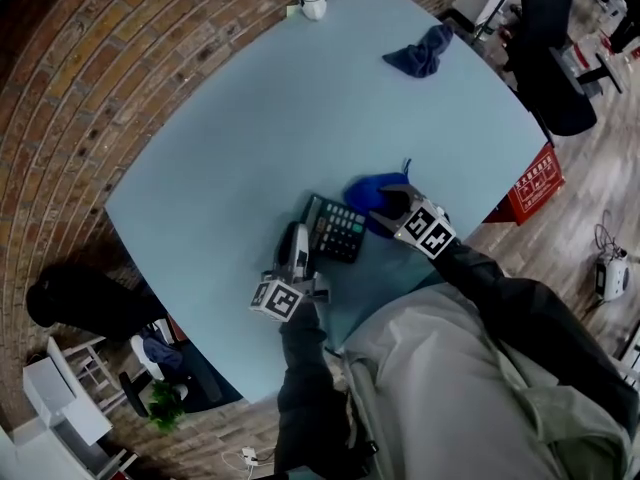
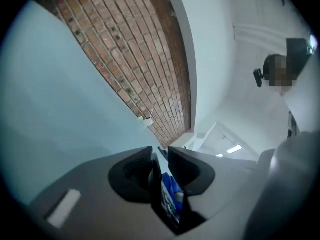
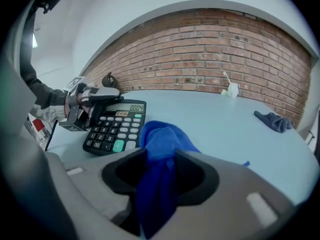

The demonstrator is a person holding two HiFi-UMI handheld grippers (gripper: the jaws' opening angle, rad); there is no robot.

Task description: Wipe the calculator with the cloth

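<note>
Left tongs (image 2: pixel 160 160) on calculator (image 1: pixel 338 230), gripped edge covered

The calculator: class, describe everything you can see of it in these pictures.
The calculator is a dark desk model that looks like plastic, with rows of pale keys, one green key and a lit display showing digits at its far end. It lies keys up on the pale blue table, near the person's edge. The left tool is clamped on its edge by the display. The blue cloth, held in the right tool, sits by its other side; contact cannot be told.
</note>
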